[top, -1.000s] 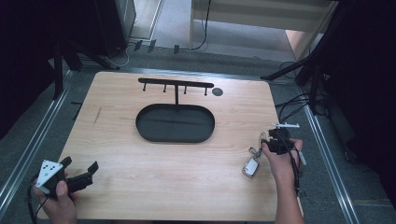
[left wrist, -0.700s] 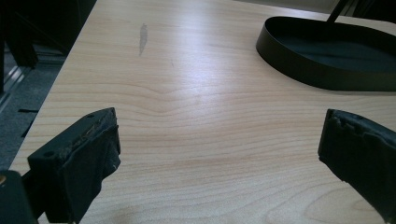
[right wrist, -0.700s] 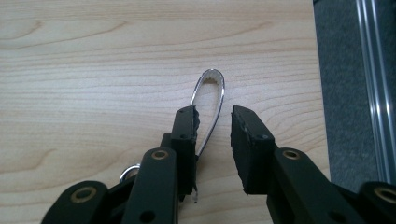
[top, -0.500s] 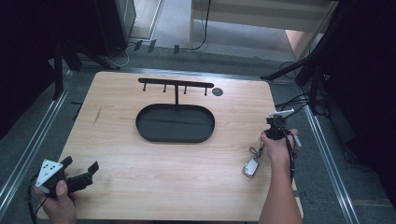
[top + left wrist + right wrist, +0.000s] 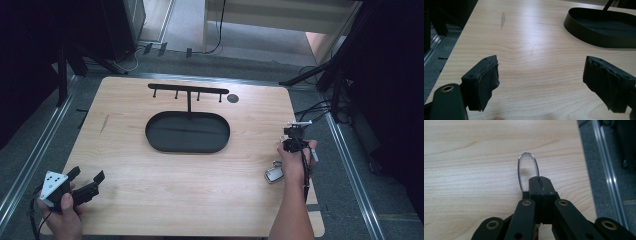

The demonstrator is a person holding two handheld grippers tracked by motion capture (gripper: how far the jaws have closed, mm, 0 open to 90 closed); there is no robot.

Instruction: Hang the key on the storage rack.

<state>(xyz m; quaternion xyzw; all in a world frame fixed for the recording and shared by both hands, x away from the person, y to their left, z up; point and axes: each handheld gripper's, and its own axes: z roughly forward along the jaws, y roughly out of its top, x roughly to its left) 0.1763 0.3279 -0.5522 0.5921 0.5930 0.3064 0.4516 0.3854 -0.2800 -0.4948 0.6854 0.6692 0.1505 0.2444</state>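
1. Black-padded left gripper (image 5: 87, 175) waits near the worktop's (image 5: 150, 200) front edge, well to the left of the tray (image 5: 147, 134). Its jaws have just been closing but stand apart with nothing between them.
2. Right of the tray, a key fob (image 5: 274, 174) lies beside the right hand.
3. Just beyond it, the right gripper (image 5: 540, 181) is clamped on a thin metal loop (image 5: 519, 170). The pick-up looks made.
4. Behind the tray stands the hook rail (image 5: 188, 89). The next move is probably to lift the loop and thread it over a peg.

Grey floor (image 5: 190, 30) and pale cabinet (image 5: 280, 20) behind the wooden table (image 5: 150, 210).
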